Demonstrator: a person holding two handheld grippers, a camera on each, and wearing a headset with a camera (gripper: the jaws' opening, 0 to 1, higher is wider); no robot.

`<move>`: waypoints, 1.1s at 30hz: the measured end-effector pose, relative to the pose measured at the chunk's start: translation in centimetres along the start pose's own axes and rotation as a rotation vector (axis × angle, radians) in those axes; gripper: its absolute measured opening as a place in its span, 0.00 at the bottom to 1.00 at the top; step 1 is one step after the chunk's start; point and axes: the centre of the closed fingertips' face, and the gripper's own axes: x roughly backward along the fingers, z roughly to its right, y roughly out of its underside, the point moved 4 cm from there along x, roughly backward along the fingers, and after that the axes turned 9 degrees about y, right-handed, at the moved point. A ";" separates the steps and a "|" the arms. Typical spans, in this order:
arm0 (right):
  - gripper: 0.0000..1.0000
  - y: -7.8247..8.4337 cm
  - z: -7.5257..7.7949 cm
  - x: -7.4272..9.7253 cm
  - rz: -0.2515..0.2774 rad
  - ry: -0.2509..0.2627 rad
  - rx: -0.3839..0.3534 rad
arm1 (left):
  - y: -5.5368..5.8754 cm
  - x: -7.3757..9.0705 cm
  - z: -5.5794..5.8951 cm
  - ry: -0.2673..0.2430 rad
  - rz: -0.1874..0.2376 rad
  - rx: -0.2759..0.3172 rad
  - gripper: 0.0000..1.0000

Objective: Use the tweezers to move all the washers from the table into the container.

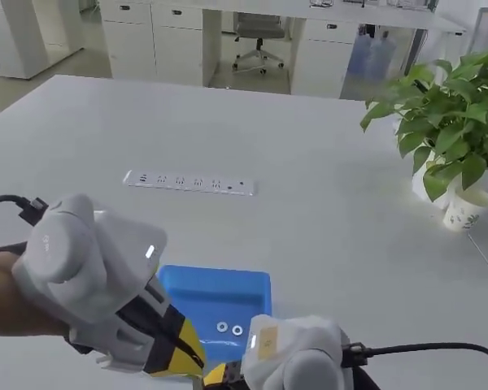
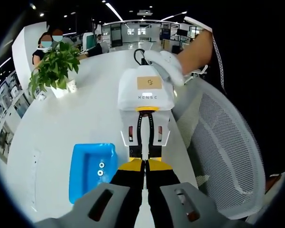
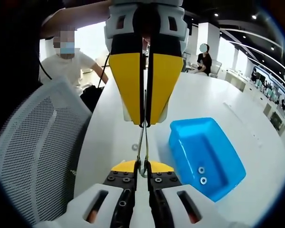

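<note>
Tweezers (image 3: pixel 143 142) in right gripper view, clamped by left tool (image 3: pixel 145 122) and right tool (image 3: pixel 142 167), washers (image 3: pixel 201 169) inside container (image 3: pixel 183 142)

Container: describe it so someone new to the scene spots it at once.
Start from the big white table and find the white power strip lying flat on it. Nearer the person than the strip sits the container, a shallow rectangular tray. It is the only blue thing on the table, and two small washers lie inside.

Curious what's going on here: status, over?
Left gripper, right gripper shut on tweezers. Two washers in container; third washer on table. Nothing blocking.
</note>
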 end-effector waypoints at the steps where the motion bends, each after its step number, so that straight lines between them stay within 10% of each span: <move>1: 0.09 -0.2 0.1 0.1 0.000 0.001 0.004 | -0.1 0.1 0.0 0.000 -0.001 -0.001 0.04; 33: 0.09 -3.3 5.3 1.4 0.012 0.051 0.080 | -2.7 3.7 -3.5 -0.082 0.014 -0.041 0.04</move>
